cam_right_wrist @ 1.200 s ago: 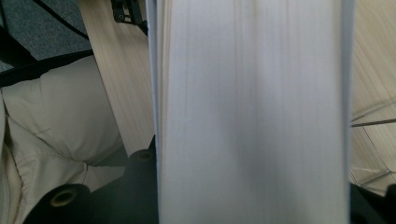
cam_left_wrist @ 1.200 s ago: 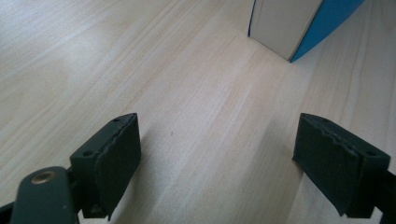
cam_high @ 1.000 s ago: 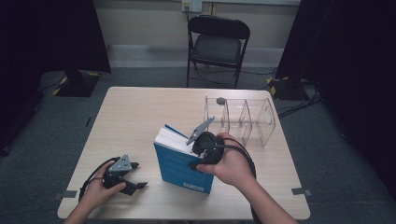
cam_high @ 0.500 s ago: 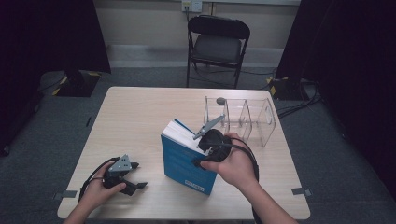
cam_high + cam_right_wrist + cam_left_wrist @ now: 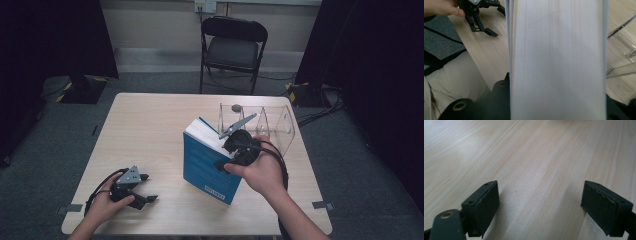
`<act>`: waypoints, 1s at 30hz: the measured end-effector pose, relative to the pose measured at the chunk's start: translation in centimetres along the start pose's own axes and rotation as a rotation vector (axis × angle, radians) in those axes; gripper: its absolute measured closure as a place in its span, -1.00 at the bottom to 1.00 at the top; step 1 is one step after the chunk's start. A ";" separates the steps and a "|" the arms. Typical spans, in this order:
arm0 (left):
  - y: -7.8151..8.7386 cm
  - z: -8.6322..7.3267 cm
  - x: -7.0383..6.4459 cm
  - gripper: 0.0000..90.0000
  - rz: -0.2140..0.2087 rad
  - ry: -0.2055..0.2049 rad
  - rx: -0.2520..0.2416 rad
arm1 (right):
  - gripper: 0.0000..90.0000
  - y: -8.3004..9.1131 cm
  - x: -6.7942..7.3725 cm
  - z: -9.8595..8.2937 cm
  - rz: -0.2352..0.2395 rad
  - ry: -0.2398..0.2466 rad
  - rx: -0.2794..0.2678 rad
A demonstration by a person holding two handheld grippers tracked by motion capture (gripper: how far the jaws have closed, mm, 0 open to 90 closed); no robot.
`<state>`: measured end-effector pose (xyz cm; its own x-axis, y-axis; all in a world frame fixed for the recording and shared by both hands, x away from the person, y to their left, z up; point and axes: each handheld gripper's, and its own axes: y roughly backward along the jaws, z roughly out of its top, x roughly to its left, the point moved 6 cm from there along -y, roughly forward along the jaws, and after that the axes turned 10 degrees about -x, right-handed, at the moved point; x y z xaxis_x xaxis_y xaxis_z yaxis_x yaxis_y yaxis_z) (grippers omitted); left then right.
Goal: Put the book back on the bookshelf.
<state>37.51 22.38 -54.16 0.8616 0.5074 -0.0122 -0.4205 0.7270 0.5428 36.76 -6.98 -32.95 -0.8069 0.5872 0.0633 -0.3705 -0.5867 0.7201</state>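
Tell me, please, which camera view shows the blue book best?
The high view: the blue book shows whole, standing on the table, with the right gripper clamped on it. The right gripper view shows just its white page edges close up; the left gripper view shows bare tabletop.

from my left gripper (image 5: pixel 540 207) i look along its two black jaws, which stand wide apart with nothing between them. under and ahead of them lies the pale wooden table (image 5: pixel 531 157), its grain running slantwise away toward the upper right. the ridged pads (image 5: pixel 489 205) face each other across bare wood, and each jaw throws a soft shadow on the tabletop beside it.
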 end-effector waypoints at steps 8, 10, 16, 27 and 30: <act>0.0 0.0 0.0 -0.68 -0.002 0.002 -0.008 | 0.37 1.3 -1.0 -0.3 -0.030 -0.050 0.005; 0.0 0.0 0.0 -0.68 -0.002 0.002 -0.008 | 0.37 1.5 -1.3 -0.4 -0.038 -0.052 0.011; -0.1 0.0 0.0 -0.68 -0.002 0.002 -0.008 | 0.37 2.4 -2.1 -0.9 -0.062 -0.075 0.027; 0.0 0.0 0.0 -0.68 -0.001 0.002 -0.005 | 0.37 3.6 -3.5 -1.9 -0.081 -0.131 0.013; 0.0 0.0 0.0 -0.68 -0.001 0.002 -0.005 | 0.37 4.0 -3.8 -2.0 -0.088 -0.135 0.009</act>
<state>37.51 22.35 -54.17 0.8617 0.5072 -0.0144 -0.4207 0.7300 0.5386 37.46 -12.70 -31.72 -0.7019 0.7064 0.0916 -0.4328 -0.5251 0.7328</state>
